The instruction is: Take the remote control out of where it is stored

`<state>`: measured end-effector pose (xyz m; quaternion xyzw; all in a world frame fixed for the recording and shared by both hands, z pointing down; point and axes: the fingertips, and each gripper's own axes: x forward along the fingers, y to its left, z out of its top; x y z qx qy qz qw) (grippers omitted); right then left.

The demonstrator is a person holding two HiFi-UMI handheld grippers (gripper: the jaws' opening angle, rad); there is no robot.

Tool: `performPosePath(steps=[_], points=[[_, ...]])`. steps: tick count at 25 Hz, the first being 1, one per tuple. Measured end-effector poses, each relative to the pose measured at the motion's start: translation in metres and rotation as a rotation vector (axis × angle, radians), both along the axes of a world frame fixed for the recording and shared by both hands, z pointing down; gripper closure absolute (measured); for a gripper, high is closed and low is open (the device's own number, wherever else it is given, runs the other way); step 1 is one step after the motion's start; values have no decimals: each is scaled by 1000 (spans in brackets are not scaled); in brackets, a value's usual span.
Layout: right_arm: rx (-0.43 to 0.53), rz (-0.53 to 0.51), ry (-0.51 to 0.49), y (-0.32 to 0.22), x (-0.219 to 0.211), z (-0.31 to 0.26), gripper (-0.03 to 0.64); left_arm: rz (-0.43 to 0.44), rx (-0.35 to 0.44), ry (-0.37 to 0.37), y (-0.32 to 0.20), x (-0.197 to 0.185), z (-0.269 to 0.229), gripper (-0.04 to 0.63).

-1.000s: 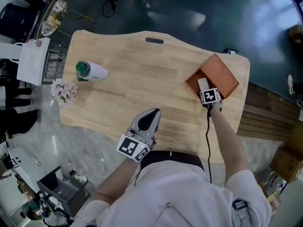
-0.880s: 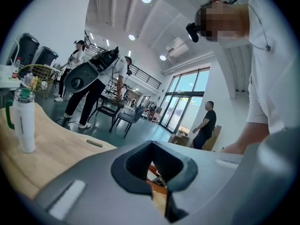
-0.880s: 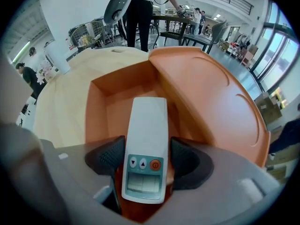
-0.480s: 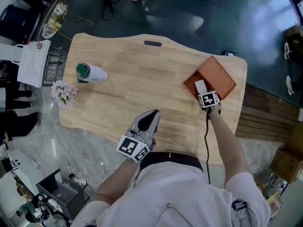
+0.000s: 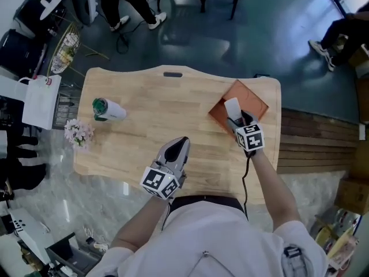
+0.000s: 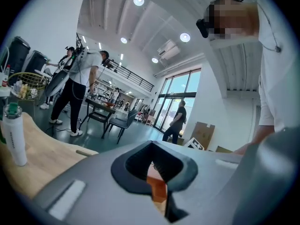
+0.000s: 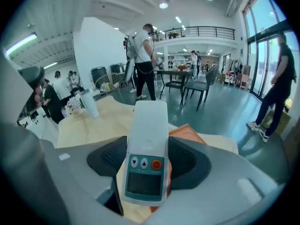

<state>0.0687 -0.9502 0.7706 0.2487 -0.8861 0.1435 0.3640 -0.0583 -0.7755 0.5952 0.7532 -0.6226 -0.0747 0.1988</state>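
Observation:
The white remote control (image 5: 232, 107) with a small screen and an orange button (image 7: 146, 150) sticks out from between the jaws of my right gripper (image 5: 237, 120), which is shut on its lower end (image 7: 146, 172). Just beyond and under it sits the brown leather box (image 5: 249, 100) at the table's right side, seen again behind the remote in the right gripper view (image 7: 188, 133). My left gripper (image 5: 180, 143) hovers over the near middle of the table, shut with nothing in it (image 6: 157, 175). An orange-brown sliver of the box shows through its gap.
A white bottle with a green cap (image 5: 108, 109) lies at the table's left, and stands out in the gripper views (image 6: 13, 134) (image 7: 89, 104). Pink flowers (image 5: 78, 133) lie by the left edge. A white bag (image 5: 40, 100) hangs left of the wooden table (image 5: 161, 108). People and chairs stand beyond.
The head view has shifted, showing more floor beyond the table. My right gripper has drawn back toward me with the remote, which now reaches further out over the box. The left gripper stays put.

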Motion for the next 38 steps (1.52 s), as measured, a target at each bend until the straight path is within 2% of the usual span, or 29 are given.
performPosePath(steps=[5,10,15,20,23,26,38], points=[[122,12,-197,15,13,-111,310,54,51,-31,-8,23,-33,594],[256,44,-451,30,30,-213,310,88,131,-69,-26,26,-67,594],[370,65,-699,56,54,-294,310,113,225,-99,-35,35,-112,594],[466,76,-877,81,78,-362,310,150,313,-124,-33,47,-166,594],[497,76,-928,91,86,-384,310,162,359,-144,-30,51,-188,594],[521,63,-935,98,87,-395,310,166,377,-164,-29,52,-197,594],[533,57,-896,98,81,-402,310,133,357,-174,-25,43,-193,594]])
